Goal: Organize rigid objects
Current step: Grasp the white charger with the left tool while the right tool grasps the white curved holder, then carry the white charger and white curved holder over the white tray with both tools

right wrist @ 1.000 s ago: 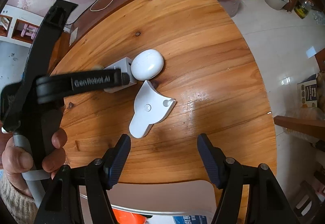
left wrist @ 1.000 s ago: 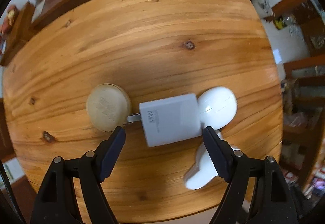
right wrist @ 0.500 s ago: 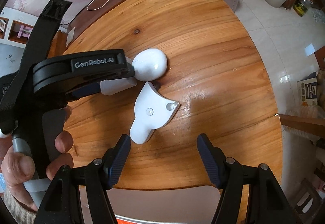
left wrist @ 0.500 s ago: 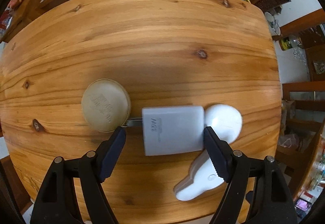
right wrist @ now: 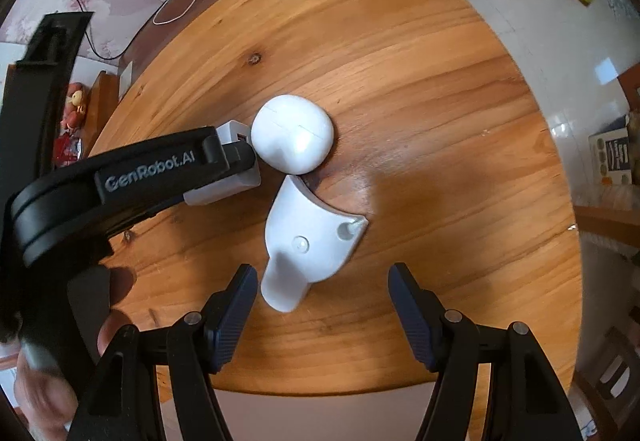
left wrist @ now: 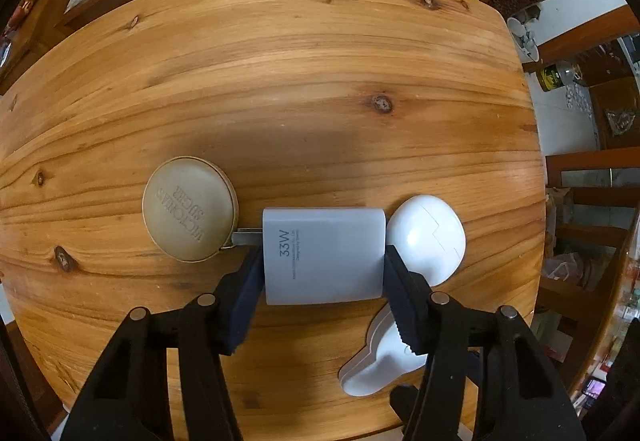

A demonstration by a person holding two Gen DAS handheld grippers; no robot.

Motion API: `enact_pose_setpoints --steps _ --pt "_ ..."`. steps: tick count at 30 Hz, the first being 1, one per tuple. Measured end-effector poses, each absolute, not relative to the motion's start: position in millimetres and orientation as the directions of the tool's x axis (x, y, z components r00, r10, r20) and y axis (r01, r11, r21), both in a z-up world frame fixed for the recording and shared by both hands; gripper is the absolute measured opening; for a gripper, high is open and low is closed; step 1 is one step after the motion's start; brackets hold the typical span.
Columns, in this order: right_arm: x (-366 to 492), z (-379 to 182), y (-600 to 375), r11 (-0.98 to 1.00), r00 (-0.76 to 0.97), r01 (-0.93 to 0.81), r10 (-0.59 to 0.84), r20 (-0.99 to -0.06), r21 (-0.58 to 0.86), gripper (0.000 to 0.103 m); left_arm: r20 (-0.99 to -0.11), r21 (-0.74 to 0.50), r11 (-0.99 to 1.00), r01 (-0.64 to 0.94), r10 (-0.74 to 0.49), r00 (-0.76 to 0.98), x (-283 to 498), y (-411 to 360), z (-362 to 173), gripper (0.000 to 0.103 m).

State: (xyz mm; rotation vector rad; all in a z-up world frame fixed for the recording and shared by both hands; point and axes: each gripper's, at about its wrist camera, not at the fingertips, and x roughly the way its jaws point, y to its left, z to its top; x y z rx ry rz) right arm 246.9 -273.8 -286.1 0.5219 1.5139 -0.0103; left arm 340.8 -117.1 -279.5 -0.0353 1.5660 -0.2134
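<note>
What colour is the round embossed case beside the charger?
Tan-beige round case, clearest in the left wrist view.

White 33W charger block (left wrist: 324, 255) lies flat on the wood, its metal prongs pointing at a round tan case (left wrist: 189, 208) embossed with lettering, prongs just reaching its edge. On the block's other end, touching it, sits a glossy white oval earbud case (left wrist: 430, 237), lid closed. Just beside that lies a flat white plastic bracket (right wrist: 308, 245) with a curved notch.
</note>
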Motion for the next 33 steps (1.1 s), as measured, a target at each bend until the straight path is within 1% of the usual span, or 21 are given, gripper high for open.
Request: enact_pose_setpoints --steps 4,9,15,16,17,19,26,29,33 --pt "250.9 -291.9 -266.7 0.89 0.063 0.337 0.304 -0.951 0.307 0.069 -0.987 -0.16 0.979 0.13 -0.159 -0.014 343.1 -119.3 -279.6 0.062" --pt "257.1 -296.5 -255.0 0.896 0.054 0.357 0.263 -0.963 0.265 0.069 -0.986 -0.163 0.98 0.114 -0.159 -0.045 351.5 -125.5 -286.5 0.063" --pt "263.2 -305.4 -240.6 0.909 0.044 0.375 0.177 -0.983 0.18 0.069 -0.989 -0.141 0.981 0.136 -0.134 -0.065 357.2 -132.3 -289.0 0.062" --pt "263.7 -307.5 -239.0 0.911 0.041 0.376 0.167 -0.985 0.17 0.068 -0.989 -0.143 0.98 0.138 -0.135 -0.065 357.7 -131.8 -288.9 0.062" --pt "264.1 -306.2 -237.6 0.913 0.054 0.376 0.149 -0.987 0.158 0.062 -0.989 -0.144 0.98 0.137 -0.136 -0.061 358.2 -130.1 -289.0 0.062" --pt "266.1 -305.6 -233.8 0.922 0.063 0.362 0.124 -0.99 0.138 0.057 -0.989 -0.146 0.979 0.14 -0.139 -0.057 358.0 -125.8 -288.6 0.062" --pt "261.3 -301.4 -235.3 0.934 0.077 0.331 0.118 -0.99 0.137 0.057 -0.993 -0.116 0.976 0.182 -0.113 -0.028 342.9 -118.6 -284.3 0.061" --pt "254.9 -291.5 -237.3 0.94 0.103 0.305 0.126 -0.987 0.152 0.057 -0.995 -0.101 0.979 0.178 -0.099 -0.019 335.3 -110.7 -279.4 0.061" --pt "244.8 -278.1 -236.4 0.944 0.119 0.277 0.153 -0.981 0.181 0.057 -0.993 -0.117 0.981 0.152 -0.119 0.004 326.9 -97.1 -263.6 0.061"
